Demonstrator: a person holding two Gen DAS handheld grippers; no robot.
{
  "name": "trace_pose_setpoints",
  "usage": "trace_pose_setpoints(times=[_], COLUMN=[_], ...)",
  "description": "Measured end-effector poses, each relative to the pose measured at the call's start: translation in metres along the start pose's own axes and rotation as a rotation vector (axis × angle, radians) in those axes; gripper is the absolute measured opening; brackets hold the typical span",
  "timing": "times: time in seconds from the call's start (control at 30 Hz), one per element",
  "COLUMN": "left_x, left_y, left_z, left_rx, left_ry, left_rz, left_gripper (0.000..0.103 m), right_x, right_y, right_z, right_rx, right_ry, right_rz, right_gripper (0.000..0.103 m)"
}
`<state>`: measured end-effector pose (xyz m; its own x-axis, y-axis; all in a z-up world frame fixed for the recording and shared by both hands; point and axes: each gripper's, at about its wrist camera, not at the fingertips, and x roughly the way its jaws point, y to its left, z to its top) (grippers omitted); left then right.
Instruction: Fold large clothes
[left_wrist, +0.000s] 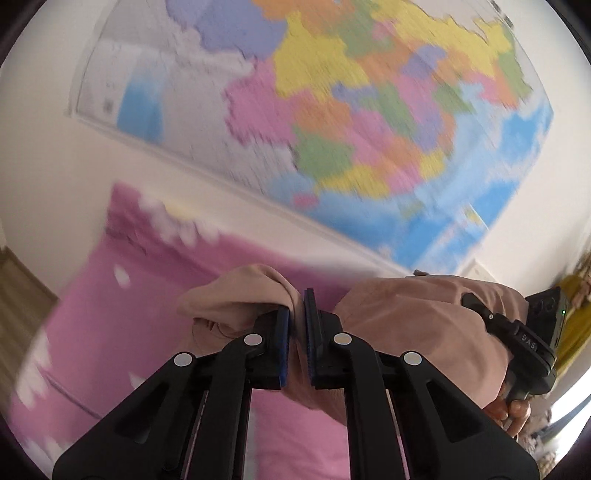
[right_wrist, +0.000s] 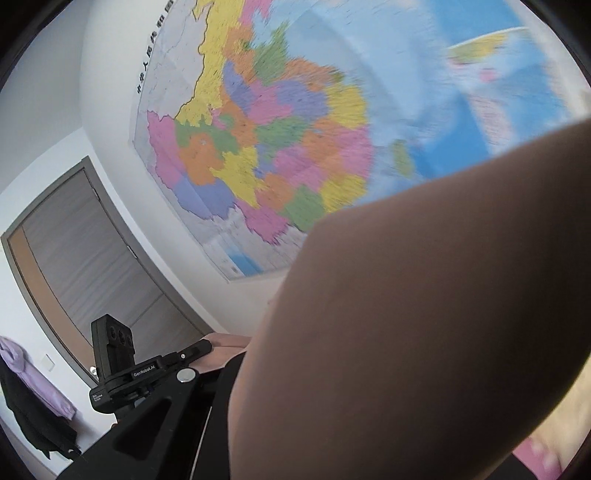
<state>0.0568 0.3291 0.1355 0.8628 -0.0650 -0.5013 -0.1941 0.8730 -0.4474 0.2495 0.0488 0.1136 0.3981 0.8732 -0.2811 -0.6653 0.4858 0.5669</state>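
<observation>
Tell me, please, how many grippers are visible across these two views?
2. The left gripper, bottom centre of its own view, is shut on the tan garment. The right gripper, at that view's right edge, grips the same garment; its fingertips are partly hidden.

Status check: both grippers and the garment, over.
Left gripper shut on the beige garment, lifted above the pink bedspread. Right gripper shut; its jaws hidden by the cloth draped over its camera. Nothing else in the way.

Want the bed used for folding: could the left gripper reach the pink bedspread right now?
Probably not freely: the left gripper is shut on the beige garment, which hangs between it and the pink bedspread.
</observation>
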Motion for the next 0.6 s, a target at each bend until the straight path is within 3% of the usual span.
trace_pose_setpoints(times=[0.17,0.23,0.3,0.4,0.53,0.6], left_x=[-0.011,-0.015,-0.019,-0.021,-0.005,-0.003], left_y=[0.024,0.04,0.056,0.08,0.134,0.158], left_z=[0.056,0.064,0.058,0.021,-0.061,-0.095], left_rx=[-0.011,-0.04,-0.048,-0.038,-0.112,-0.216], left_ry=[-0.113,-0.133,-0.144,-0.137,0.042,0.107], left_rz=[0.046,0.05,0.055,0.086,0.147,0.121], left_gripper=[0.008,0.008,0.008,0.007,0.004,0.004], right_x=[0.06,0.077,0.088,0.105,0.119,0.115], right_y=[0.02,0.019,0.021,-0.004,-0.061,-0.087], right_z=[0.034,0.033,0.016,-0.024,-0.101,-0.123], right_rx=[-0.011,0.03,-0.033,-0.012,0.08,0.17], right_ry=[-0.017,0.01,0.037,0.154,0.354,0.39], right_rz=[0.077,0.114,0.104,0.088,-0.021,-0.024], right_gripper=[0.007,0.007,0.007,0.007,0.008,0.01])
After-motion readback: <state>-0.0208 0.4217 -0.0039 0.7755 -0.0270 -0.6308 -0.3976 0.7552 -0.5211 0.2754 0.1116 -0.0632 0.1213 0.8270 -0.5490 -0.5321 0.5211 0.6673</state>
